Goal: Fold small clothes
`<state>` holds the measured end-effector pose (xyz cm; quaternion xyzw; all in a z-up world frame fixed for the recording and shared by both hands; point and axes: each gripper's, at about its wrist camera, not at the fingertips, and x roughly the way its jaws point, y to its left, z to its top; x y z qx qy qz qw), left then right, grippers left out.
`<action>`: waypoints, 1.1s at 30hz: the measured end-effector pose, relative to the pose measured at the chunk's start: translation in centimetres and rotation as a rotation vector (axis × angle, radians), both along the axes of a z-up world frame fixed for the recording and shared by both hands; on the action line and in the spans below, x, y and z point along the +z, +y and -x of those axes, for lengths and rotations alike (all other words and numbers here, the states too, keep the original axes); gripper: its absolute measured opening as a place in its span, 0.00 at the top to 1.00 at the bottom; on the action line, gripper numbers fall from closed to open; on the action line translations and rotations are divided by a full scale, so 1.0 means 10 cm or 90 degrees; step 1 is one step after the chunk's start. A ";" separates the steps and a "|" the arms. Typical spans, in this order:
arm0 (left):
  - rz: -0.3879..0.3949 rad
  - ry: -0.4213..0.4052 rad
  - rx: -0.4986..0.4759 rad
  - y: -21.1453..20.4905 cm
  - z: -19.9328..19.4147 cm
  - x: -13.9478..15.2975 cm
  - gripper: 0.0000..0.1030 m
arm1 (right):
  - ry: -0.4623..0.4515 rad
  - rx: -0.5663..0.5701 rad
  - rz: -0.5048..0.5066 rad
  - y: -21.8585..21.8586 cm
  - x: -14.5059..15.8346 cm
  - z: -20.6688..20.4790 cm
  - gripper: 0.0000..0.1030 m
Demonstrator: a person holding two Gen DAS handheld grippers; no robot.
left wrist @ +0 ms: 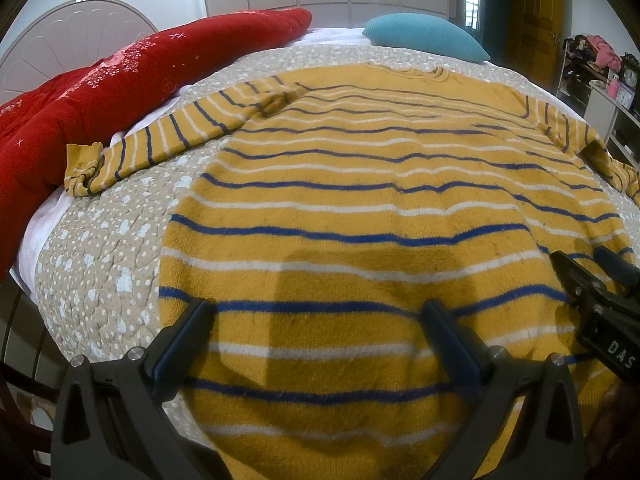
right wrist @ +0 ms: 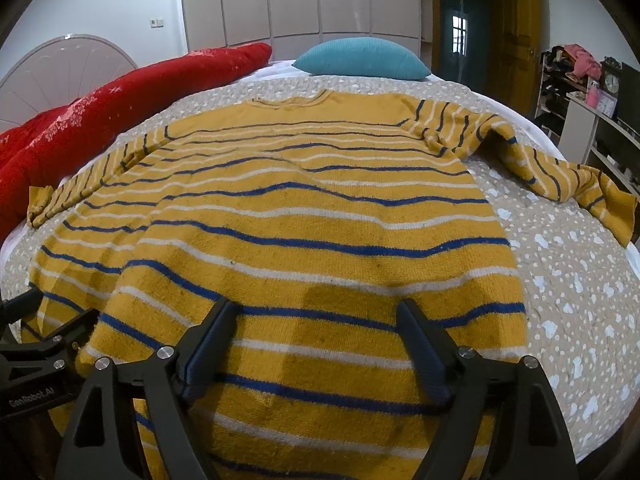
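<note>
A yellow sweater (left wrist: pixel 380 184) with blue and white stripes lies spread flat on the bed, collar at the far end, both sleeves stretched out to the sides; it also shows in the right wrist view (right wrist: pixel 304 216). My left gripper (left wrist: pixel 316 312) is open and empty, hovering over the hem area toward the sweater's left side. My right gripper (right wrist: pixel 318 312) is open and empty over the hem area toward the right side. The right gripper also shows at the right edge of the left wrist view (left wrist: pixel 580 260). The left gripper shows at the left edge of the right wrist view (right wrist: pixel 40 320).
The bed has a beige dotted quilt (left wrist: pixel 100 240). A red quilt (left wrist: pixel 80 92) lies along the left side and a teal pillow (left wrist: pixel 424 36) at the far end. A shelf with a clock (left wrist: pixel 628 80) stands beyond the right bed edge.
</note>
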<state>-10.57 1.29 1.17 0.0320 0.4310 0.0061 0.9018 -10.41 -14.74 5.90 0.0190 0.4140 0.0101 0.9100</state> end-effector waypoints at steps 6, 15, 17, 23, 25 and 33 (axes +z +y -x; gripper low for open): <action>-0.001 -0.006 0.006 -0.03 0.00 0.02 0.00 | 0.003 0.014 0.005 0.09 -0.02 0.01 0.01; -0.008 -0.014 0.010 -0.06 -0.02 0.02 0.00 | -0.005 0.024 0.016 0.13 -0.06 0.04 0.01; -0.011 -0.016 0.011 -0.07 -0.01 0.01 0.00 | -0.013 0.030 0.016 0.12 -0.06 0.05 0.01; -0.013 -0.020 0.010 -0.07 -0.02 0.00 0.00 | -0.006 0.050 0.016 0.11 -0.05 0.06 0.01; -0.017 -0.022 0.013 -0.07 -0.02 0.00 0.00 | 0.011 0.052 -0.012 0.05 0.01 0.06 0.09; -0.023 -0.017 0.024 -0.08 -0.02 0.00 0.00 | -0.025 -0.082 -0.138 -1.09 0.36 0.03 0.36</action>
